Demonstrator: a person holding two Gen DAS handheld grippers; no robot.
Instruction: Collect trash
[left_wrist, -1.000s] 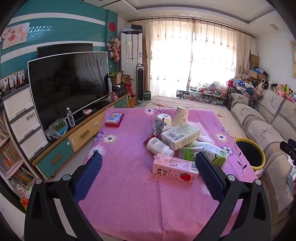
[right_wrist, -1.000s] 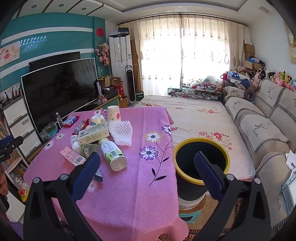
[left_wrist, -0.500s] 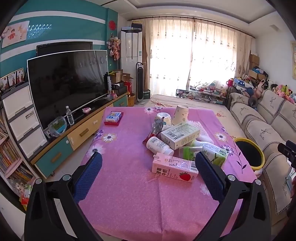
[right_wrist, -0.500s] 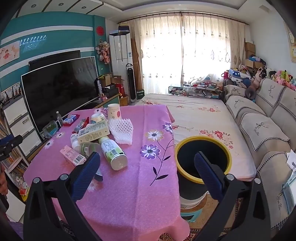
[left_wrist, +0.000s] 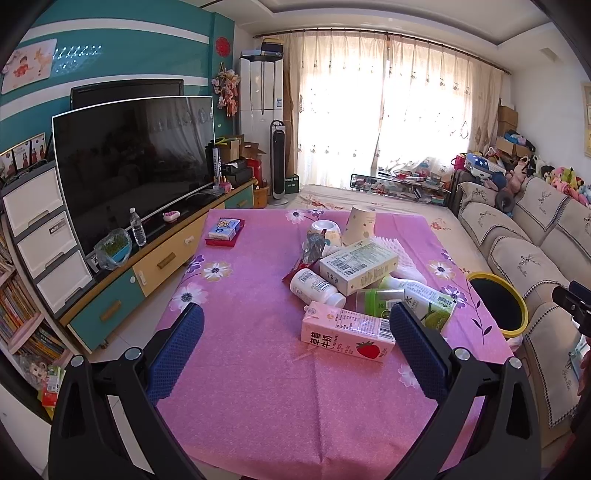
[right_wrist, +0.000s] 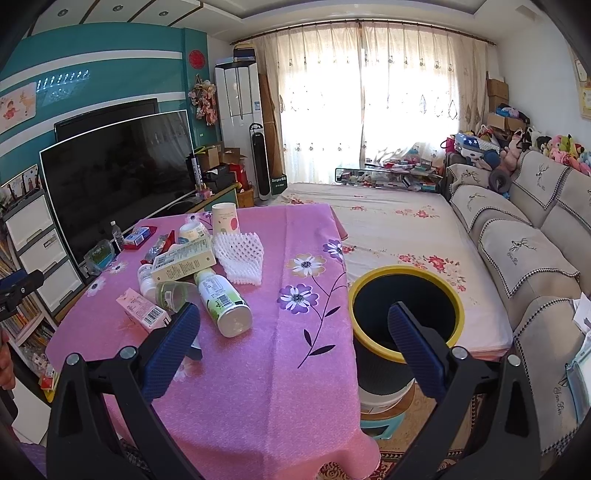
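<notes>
Holding both grippers, left (left_wrist: 295, 332) and right (right_wrist: 293, 330), spread and empty, I judged the strawberry milk carton (left_wrist: 347, 336) nearest the table's front edge best gripped across its narrow sides.

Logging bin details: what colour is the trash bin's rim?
Yellow, around a dark inside; the trash bin shows best in the right wrist view.

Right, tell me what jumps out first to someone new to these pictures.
The heap of trash in the middle of the pink table catches the eye first, with a strawberry milk carton lying at its near edge. Next comes the yellow-rimmed bin on the floor beside the table. Both the left gripper and the right gripper are open and hold nothing.
</notes>
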